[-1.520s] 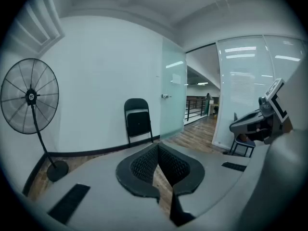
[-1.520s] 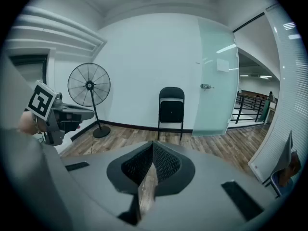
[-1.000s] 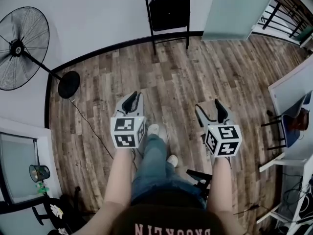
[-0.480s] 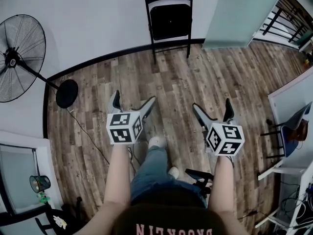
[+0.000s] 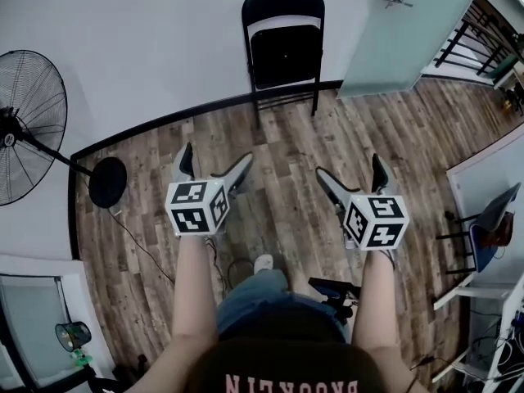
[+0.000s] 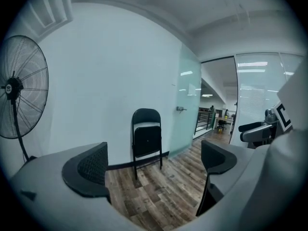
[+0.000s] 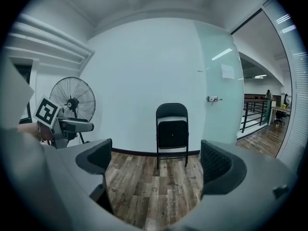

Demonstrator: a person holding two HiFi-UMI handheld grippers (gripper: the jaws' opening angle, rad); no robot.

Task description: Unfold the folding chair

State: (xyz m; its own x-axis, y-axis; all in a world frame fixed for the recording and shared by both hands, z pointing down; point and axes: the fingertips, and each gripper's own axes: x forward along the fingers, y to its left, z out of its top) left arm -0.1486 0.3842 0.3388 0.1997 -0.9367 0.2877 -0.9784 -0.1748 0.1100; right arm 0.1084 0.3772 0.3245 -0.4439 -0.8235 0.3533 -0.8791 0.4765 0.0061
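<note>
the pedestal fan [image 5: 33,129], off to the left of the left hand-held gripper [image 5: 214,164], is cut off by the head view's edge. since a second ago both hand-held grippers have come nearer the wall [image 5: 164,39], and their jaws have just been opening. the left one and the right hand-held gripper [image 5: 350,172] now stand wide apart, with only wood floor [image 5: 278,211] between the jaws. the folding chair [image 5: 282,35], still folded upright against the wall, is straight ahead of both and well apart from them.

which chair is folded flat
The black folding chair against the white wall, seat tipped up to its back; the blue chair at the head view's right edge stands open.
</note>
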